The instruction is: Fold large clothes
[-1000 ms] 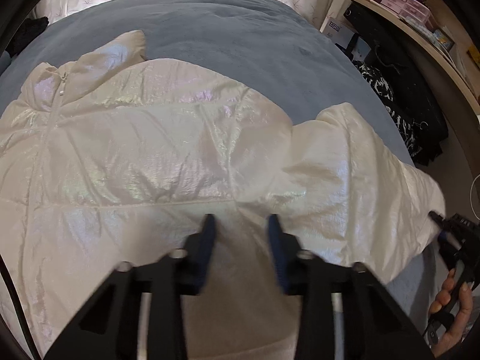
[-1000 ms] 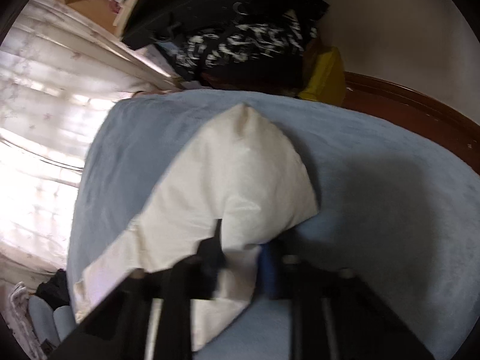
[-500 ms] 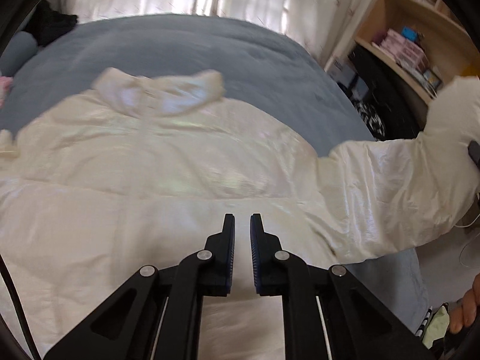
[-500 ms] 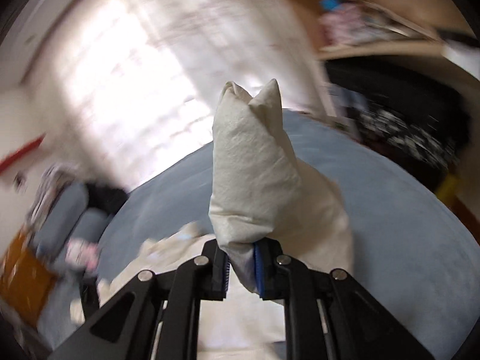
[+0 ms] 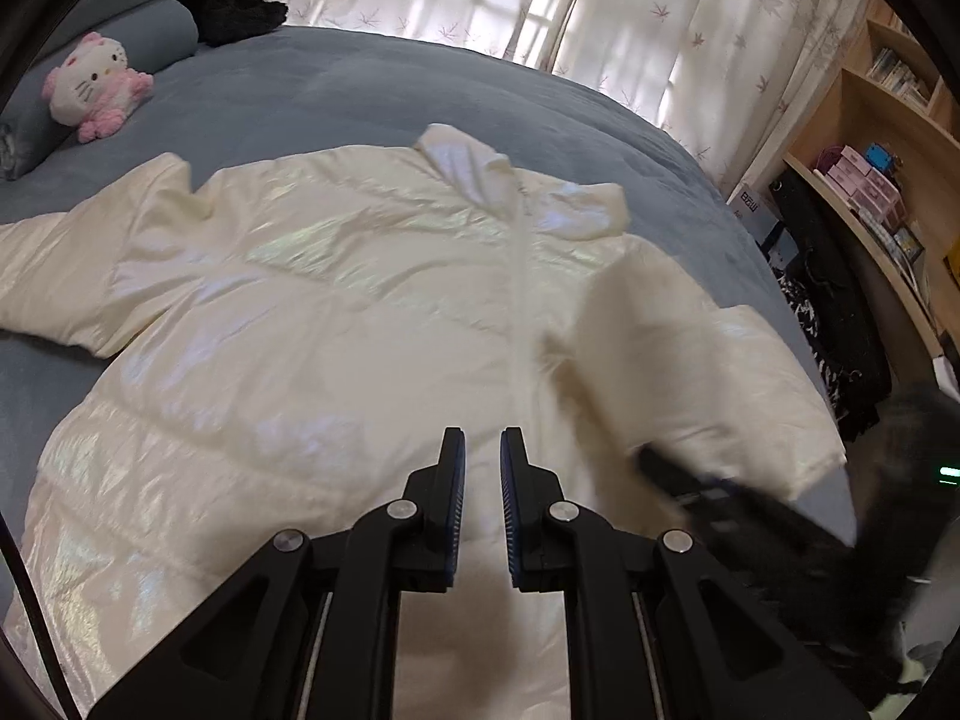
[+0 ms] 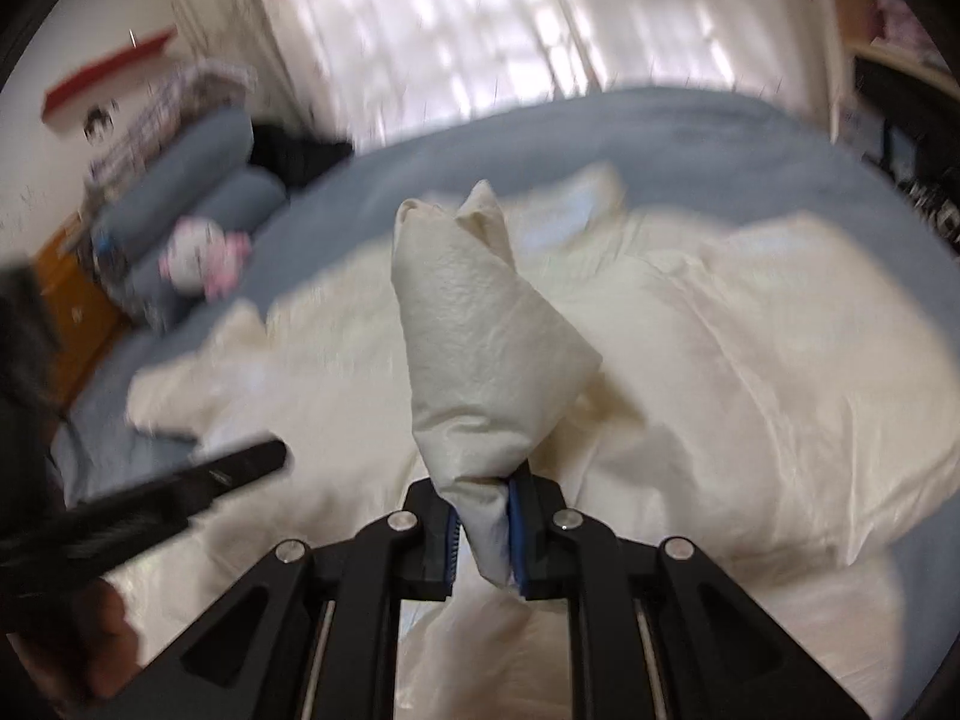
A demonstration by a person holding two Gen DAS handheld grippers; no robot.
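Observation:
A cream, shiny puffer jacket [image 5: 336, 312] lies front up on the blue bed [image 5: 360, 90], collar [image 5: 468, 162] toward the window. One sleeve [image 5: 66, 276] stretches out to the left. My left gripper [image 5: 482, 438] hovers above the jacket's lower front, shut with nothing between its pads. My right gripper [image 6: 486, 495] is shut on the cuff of the other sleeve [image 6: 480, 330], which stands up from the jaws above the jacket's body [image 6: 750, 390]. In the left wrist view that sleeve [image 5: 690, 354] lies across the jacket's right side, with the right gripper [image 5: 696, 480] a dark blur.
A pink-and-white plush toy [image 5: 90, 84], blue pillows [image 5: 150, 30] and a black garment [image 5: 234, 6] lie at the bed's head. Curtains [image 5: 540, 30] hang behind. Wooden shelves [image 5: 870, 192] and dark clothing [image 5: 840, 336] stand past the bed's right edge. A hand [image 6: 90, 630] shows low left.
The left gripper has shut and swung left, bringing the whole jacket into view. The right gripper has lifted the sleeve off the bed's edge and carried it over the jacket's body.

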